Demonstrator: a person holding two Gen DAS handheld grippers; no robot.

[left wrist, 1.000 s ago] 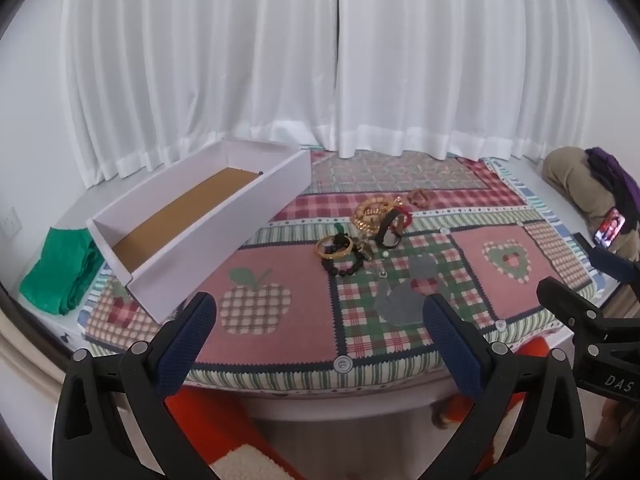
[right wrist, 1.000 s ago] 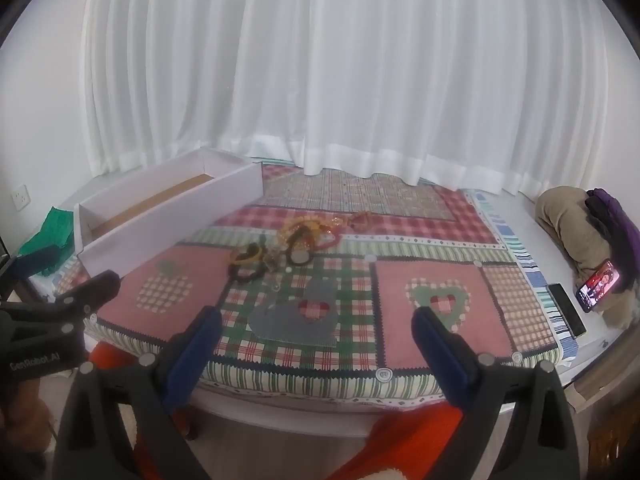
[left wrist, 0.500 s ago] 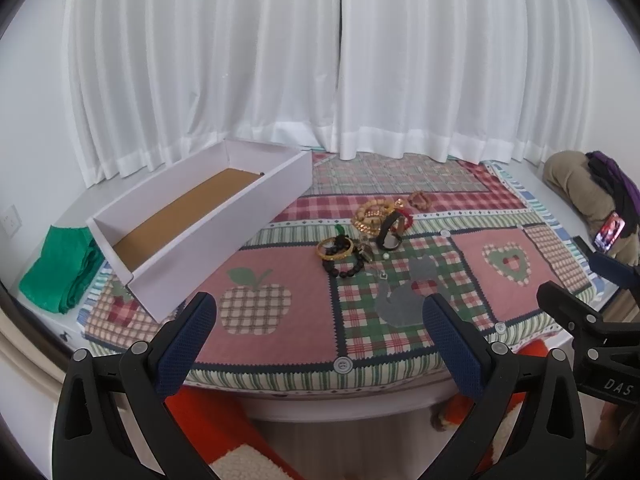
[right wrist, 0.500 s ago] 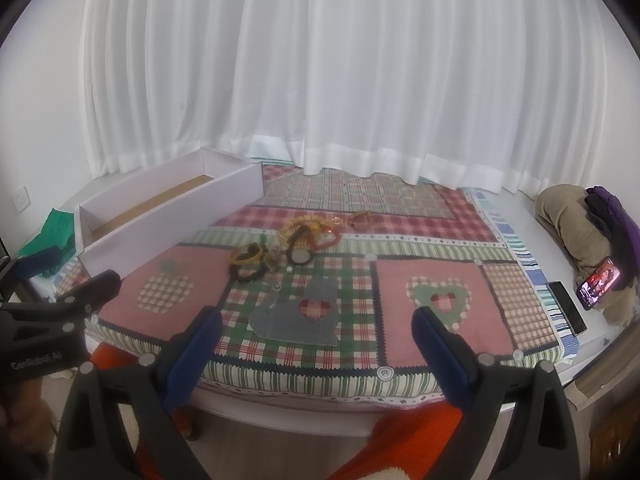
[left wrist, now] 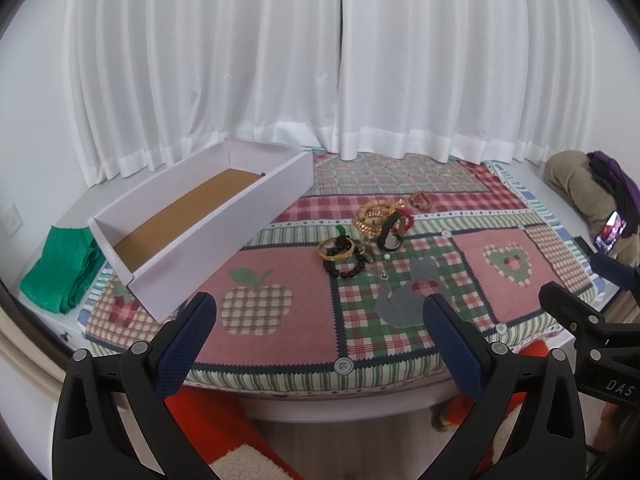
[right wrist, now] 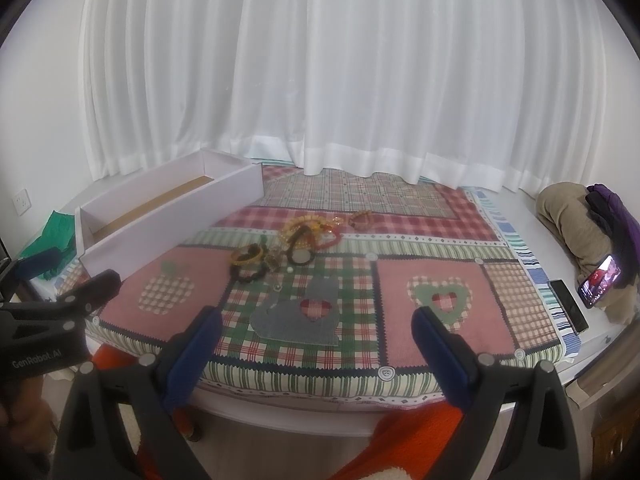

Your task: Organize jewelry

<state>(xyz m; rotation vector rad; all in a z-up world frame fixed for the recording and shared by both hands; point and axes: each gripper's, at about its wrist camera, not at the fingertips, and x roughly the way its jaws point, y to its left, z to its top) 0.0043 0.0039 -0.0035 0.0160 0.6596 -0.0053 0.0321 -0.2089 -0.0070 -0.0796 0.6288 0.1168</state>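
A heap of jewelry (left wrist: 370,234) (right wrist: 290,242) lies mid-table on a patchwork cloth: a gold bangle (left wrist: 335,249), a black bead bracelet (left wrist: 346,270), tan bead strings and a black band. A long white box (left wrist: 200,222) (right wrist: 168,216) with a brown floor stands to its left, nothing inside that I can see. My left gripper (left wrist: 320,314) hangs open at the table's front edge, well short of the jewelry. My right gripper (right wrist: 316,320) is open too, over the front edge with nothing between its fingers.
White curtains (left wrist: 340,60) close off the back. A green cloth (left wrist: 60,268) lies left of the box. At the right sit a beige and purple bundle (right wrist: 580,216), a lit phone (right wrist: 601,286) and a dark remote (right wrist: 569,312). Orange fabric (right wrist: 400,440) shows below the table.
Both grippers have drifted slightly forward and the view has tilted a little; the jewelry and box have not moved. Both stay open.
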